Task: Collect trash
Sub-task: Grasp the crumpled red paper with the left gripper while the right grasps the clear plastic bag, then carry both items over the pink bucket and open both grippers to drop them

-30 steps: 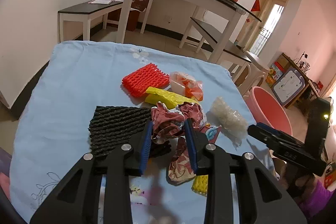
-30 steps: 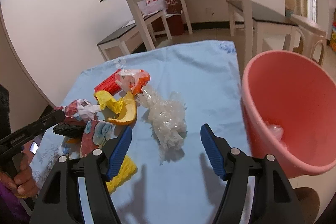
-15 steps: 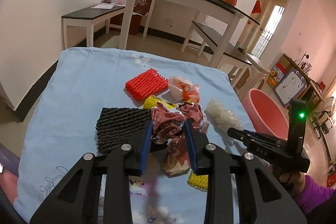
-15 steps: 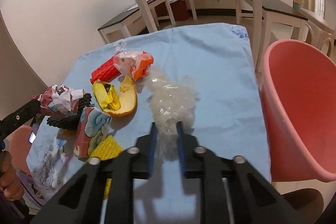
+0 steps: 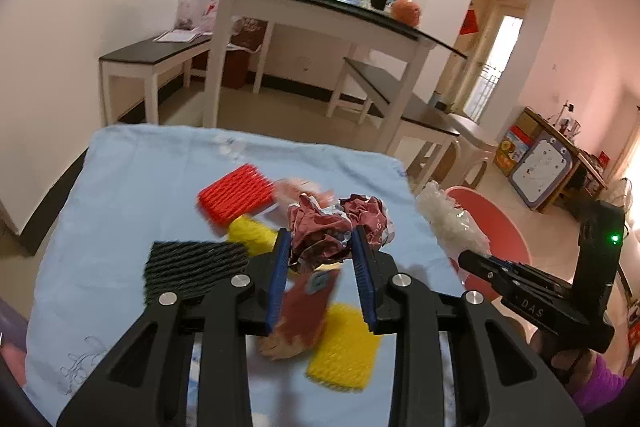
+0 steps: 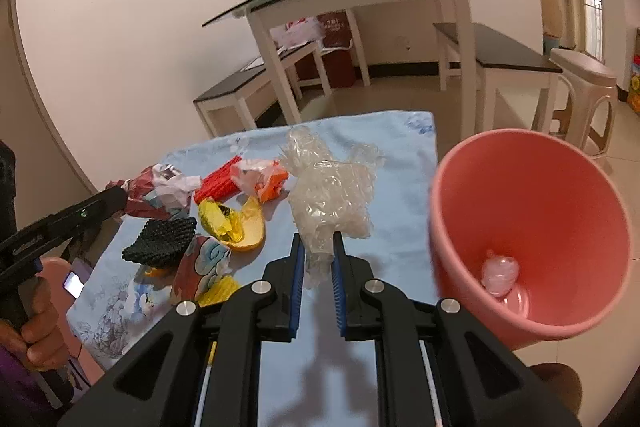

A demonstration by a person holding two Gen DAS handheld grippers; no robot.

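Holding crumpled clear plastic wrap (image 6: 332,195) by its tail, right gripper (image 6: 316,269) pinched narrow, raised beside pink plastic bucket (image 6: 532,323); left gripper (image 5: 320,267) clamps maroon paper wad (image 5: 336,227). Both light, squashy.

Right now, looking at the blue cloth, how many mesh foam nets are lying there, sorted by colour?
red foam net: 1
black foam net: 1
yellow foam net: 1
Total: 3
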